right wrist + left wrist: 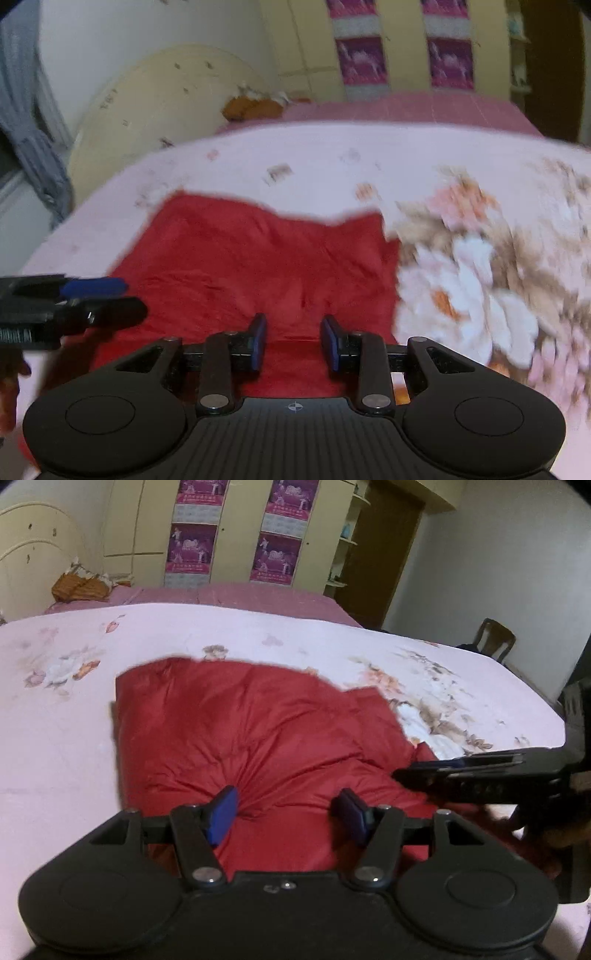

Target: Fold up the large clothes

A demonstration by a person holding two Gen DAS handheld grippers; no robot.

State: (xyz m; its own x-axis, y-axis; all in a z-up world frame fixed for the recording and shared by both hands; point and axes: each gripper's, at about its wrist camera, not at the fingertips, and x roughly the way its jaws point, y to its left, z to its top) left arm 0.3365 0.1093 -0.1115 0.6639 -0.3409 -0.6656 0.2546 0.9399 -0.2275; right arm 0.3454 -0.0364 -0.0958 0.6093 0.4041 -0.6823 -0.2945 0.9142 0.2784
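Observation:
A large red padded garment point(251, 731) lies partly folded on a pale pink floral bedsheet point(66, 716). My left gripper point(286, 812) is open, its blue pads just over the garment's near edge; cloth puckers at the left pad. My right gripper point(293, 341) is open over the near edge of the red garment point(258, 258), with nothing between its pads. The right gripper shows side-on at the right of the left wrist view point(461, 771), and the left gripper at the left of the right wrist view point(96, 299).
An orange bundle point(79, 585) lies at the bed's head by a cream headboard point(33, 550). A yellow wardrobe point(236, 528) with purple posters stands behind the bed. A wooden chair point(493, 638) and brown door point(380, 550) are at the right. Grey cloth point(26, 110) hangs at the left.

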